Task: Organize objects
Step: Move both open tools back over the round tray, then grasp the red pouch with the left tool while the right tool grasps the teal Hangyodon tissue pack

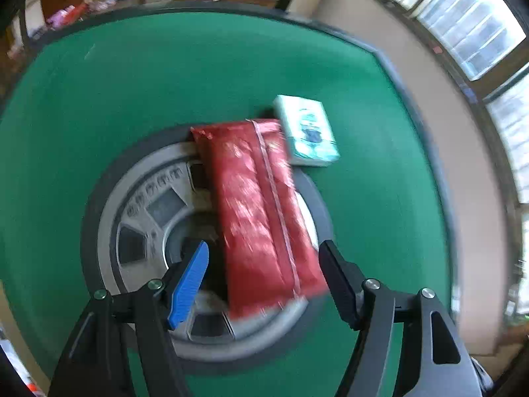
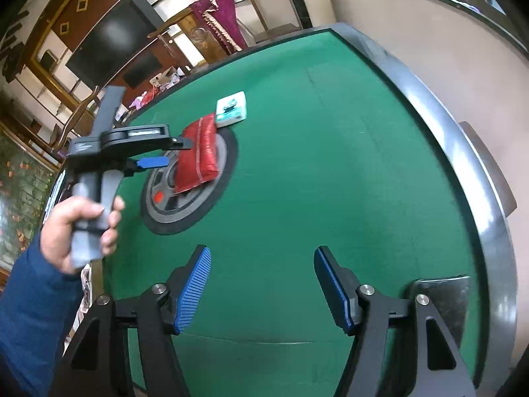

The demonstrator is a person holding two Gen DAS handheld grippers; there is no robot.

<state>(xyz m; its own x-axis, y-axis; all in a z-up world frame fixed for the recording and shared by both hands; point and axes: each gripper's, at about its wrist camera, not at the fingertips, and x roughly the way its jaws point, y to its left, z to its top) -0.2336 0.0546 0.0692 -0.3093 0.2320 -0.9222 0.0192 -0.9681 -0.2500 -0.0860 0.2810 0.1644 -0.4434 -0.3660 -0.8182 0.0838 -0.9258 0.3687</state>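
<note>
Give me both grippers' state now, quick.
Left gripper: open, holding nothing, above the red packet.
Right gripper: open, empty.

The long red plastic packet (image 1: 256,211) before the left gripper (image 1: 264,278) is motion-blurred — it hides part of the grey round hub (image 1: 155,211), whose embossed characters stay unreadable.

The left wrist camera looks steeply down, close over the green surface (image 1: 99,106), with a red packet (image 1: 258,211) just past its tongs (image 1: 264,278). The right wrist camera sits farther back, facing across the same surface, the packet toward 11 o'clock. Both views share the packet and a pale box (image 1: 307,130).
</note>
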